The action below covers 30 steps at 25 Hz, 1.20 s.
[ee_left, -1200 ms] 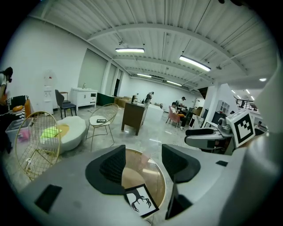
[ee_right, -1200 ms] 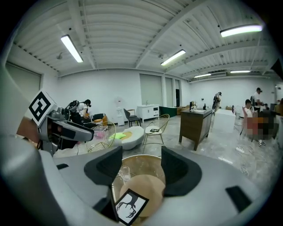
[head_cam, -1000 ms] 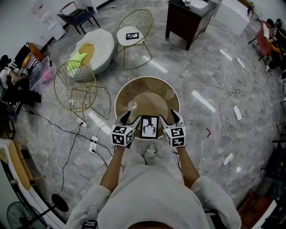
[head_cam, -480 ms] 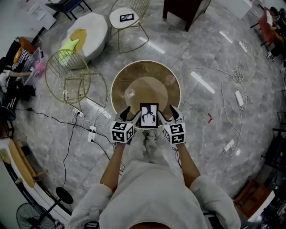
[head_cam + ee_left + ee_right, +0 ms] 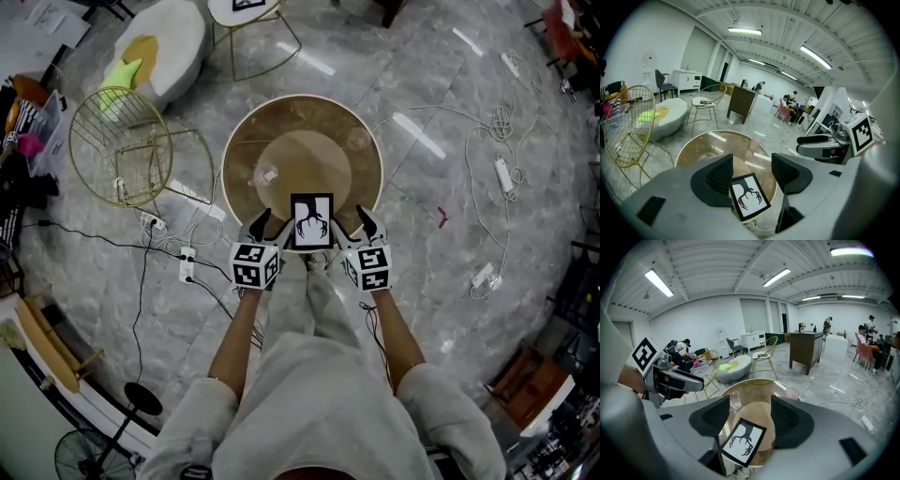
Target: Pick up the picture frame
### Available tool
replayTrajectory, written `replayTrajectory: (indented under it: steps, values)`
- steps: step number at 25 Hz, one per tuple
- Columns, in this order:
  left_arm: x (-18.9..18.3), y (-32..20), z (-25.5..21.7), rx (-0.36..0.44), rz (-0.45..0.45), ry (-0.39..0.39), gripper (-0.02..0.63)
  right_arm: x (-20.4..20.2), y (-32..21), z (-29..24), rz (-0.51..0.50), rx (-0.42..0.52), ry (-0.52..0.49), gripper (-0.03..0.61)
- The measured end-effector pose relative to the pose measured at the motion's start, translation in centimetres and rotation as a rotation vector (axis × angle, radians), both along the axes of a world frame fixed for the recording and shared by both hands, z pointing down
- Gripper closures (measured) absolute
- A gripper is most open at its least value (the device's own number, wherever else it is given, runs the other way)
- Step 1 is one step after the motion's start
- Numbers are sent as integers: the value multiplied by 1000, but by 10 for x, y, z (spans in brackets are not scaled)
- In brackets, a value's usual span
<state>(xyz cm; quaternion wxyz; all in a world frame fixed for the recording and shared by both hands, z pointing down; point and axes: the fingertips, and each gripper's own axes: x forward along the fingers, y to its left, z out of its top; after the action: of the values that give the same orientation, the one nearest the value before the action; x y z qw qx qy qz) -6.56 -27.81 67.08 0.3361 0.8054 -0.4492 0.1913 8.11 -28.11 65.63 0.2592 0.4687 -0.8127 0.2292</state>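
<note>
The picture frame (image 5: 312, 221) is black-edged with a dark antler print on white. It lies flat at the near edge of the round glass table (image 5: 240, 159), and shows low in both gripper views (image 5: 749, 196) (image 5: 743, 441). My left gripper (image 5: 267, 232) stands open just left of the frame, and my right gripper (image 5: 352, 230) stands open just right of it. The frame sits between the two grippers, not inside either one's jaws. In the left gripper view my left gripper (image 5: 754, 171) holds nothing, and in the right gripper view my right gripper (image 5: 745, 416) holds nothing either.
A clear glass (image 5: 267, 175) stands on the table left of centre, and another (image 5: 354, 169) on the right. A gold wire chair (image 5: 117, 141) stands close on the left. Cables and power strips (image 5: 187, 265) lie on the marble floor around the table.
The head view has shifted, so the table now sits higher and larger in it. The frame shows a little farther ahead of the marker cubes. Both grippers stay open beside it.
</note>
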Motion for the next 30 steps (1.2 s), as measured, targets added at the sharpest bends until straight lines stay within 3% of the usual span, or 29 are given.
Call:
replayTrajectory:
  steps: [18,30]
  values:
    - [9,21,104,-146,60,-11,362,3,31,105,61,-161,27,328]
    - [19,32,160,-216,94,-15,362,-7,41,160,38,-233,31,334]
